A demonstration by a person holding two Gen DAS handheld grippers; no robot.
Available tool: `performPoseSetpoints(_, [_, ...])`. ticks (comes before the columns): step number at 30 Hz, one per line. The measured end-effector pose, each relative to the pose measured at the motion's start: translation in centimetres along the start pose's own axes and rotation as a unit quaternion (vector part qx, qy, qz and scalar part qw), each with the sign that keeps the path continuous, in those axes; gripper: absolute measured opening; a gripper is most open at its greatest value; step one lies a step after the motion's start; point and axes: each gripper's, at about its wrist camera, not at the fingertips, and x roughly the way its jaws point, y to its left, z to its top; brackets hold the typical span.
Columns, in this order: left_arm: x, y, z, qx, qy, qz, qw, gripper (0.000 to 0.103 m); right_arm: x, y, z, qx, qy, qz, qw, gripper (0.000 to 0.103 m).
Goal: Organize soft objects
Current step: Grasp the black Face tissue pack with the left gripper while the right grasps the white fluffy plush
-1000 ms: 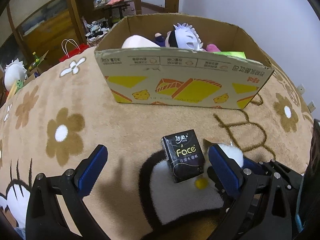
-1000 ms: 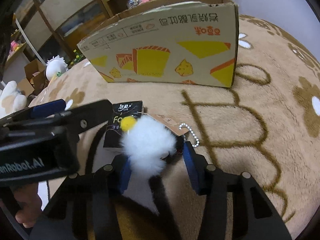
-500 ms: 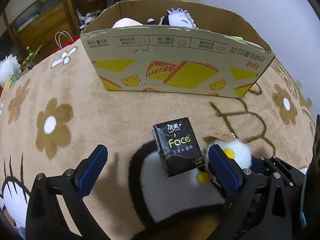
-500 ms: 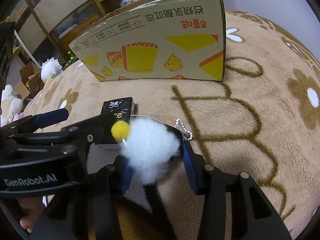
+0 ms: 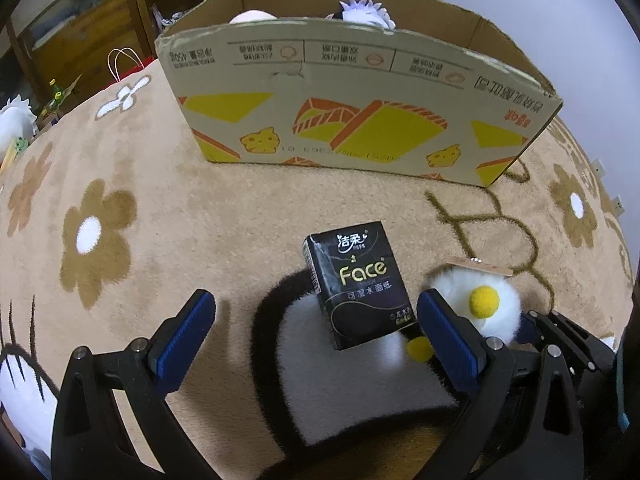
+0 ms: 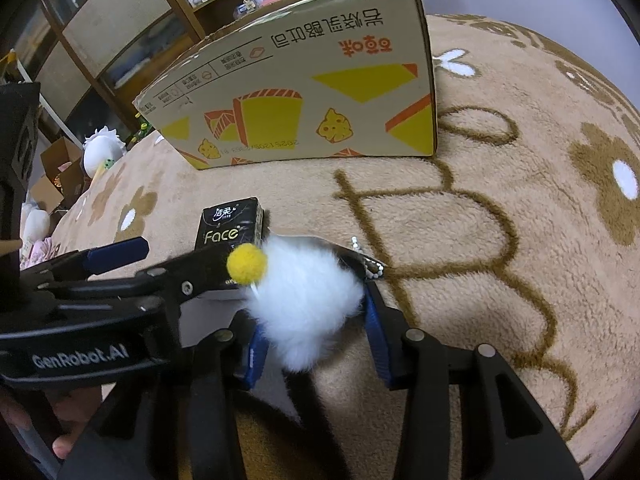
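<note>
A white fluffy toy (image 6: 308, 312) with yellow pompoms and a bead chain sits between the blue pads of my right gripper (image 6: 314, 308). The jaws are closing, and both pads press into the fur. In the left wrist view the same toy (image 5: 476, 304) shows just right of my right-hand finger. My left gripper (image 5: 314, 300) stands wide open above the carpet. A black "Face" tissue pack (image 5: 356, 284) lies between and just beyond its fingertips, untouched. The pack (image 6: 230, 224) lies right behind the toy. The cardboard box (image 5: 360, 120) stands beyond, with plush toys (image 5: 360, 6) inside.
Everything rests on a tan carpet (image 5: 140, 168) with brown flowers and a black-and-white patch. The box wall (image 6: 300, 92) rises close ahead of both grippers. A white plush (image 6: 102, 152) and cartons lie off the carpet to the left, wooden shelves behind.
The right jaws have narrowed onto the fluffy toy, which now shows more fully beside the left gripper's finger. The left gripper has tilted slightly and stays open.
</note>
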Motion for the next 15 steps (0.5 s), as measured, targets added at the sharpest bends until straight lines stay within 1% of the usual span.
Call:
performPoseSetpoints(4, [0.5,-0.1,-0.3,-0.003,0.006,-0.005,1.0,0.1,0.0,0.0,-0.1,0.0,0.001,0.0,1.0,0.045])
performPoseSetpoints(9, [1.1,0.5,-0.2,-0.017,0.016,-0.016,0.9996,0.1,0.1,0.0,0.0,-0.001,0.001,-0.002,1.0,0.045])
performPoseSetpoints(12, [1.8,1.0,-0.2,-0.019,0.017,-0.017,0.9995,0.1,0.3,0.0,-0.1,-0.002,0.001,-0.004,1.0,0.045])
performPoseSetpoints(15, [2.1,1.3,0.0,-0.022,0.021,-0.026,0.9992,0.1,0.4,0.1,-0.2,-0.005,0.001,-0.007,1.0,0.045])
